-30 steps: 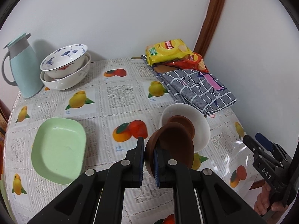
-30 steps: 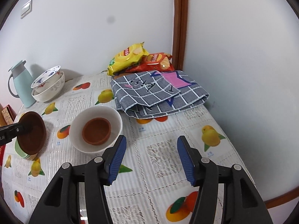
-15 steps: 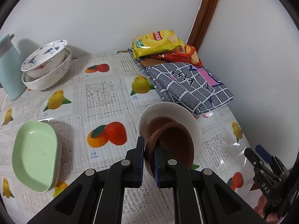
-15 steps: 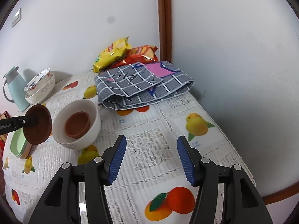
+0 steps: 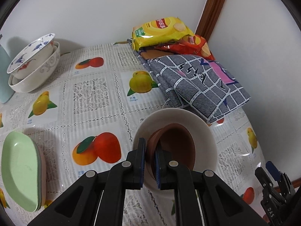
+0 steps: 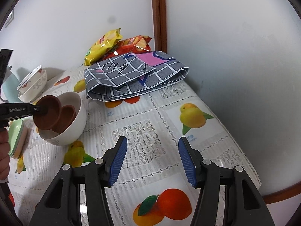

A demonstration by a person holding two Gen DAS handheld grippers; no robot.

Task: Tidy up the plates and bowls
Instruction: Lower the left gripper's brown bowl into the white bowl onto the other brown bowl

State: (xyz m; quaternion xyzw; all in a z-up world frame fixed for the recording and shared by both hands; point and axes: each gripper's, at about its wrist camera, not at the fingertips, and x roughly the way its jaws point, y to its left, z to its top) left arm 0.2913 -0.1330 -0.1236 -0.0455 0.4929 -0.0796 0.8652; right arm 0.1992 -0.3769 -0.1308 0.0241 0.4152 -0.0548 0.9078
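My left gripper is shut on the rim of a brown bowl, which hangs tilted inside the mouth of a white bowl. In the right wrist view the held brown bowl leans against a second brown bowl lying in the white bowl, with the left gripper reaching in from the left. My right gripper stands open above bare tablecloth, nothing between its fingers. It also shows at the lower right of the left wrist view, the right gripper.
A stack of green plates lies at the left edge. Two stacked patterned bowls and a pale thermos stand at the back left. A folded grey checked cloth and snack bags fill the back right corner.
The left gripper has carried the brown bowl rightward and down from beside the white bowl into its mouth. The right gripper has sunk a little toward the table, still open.
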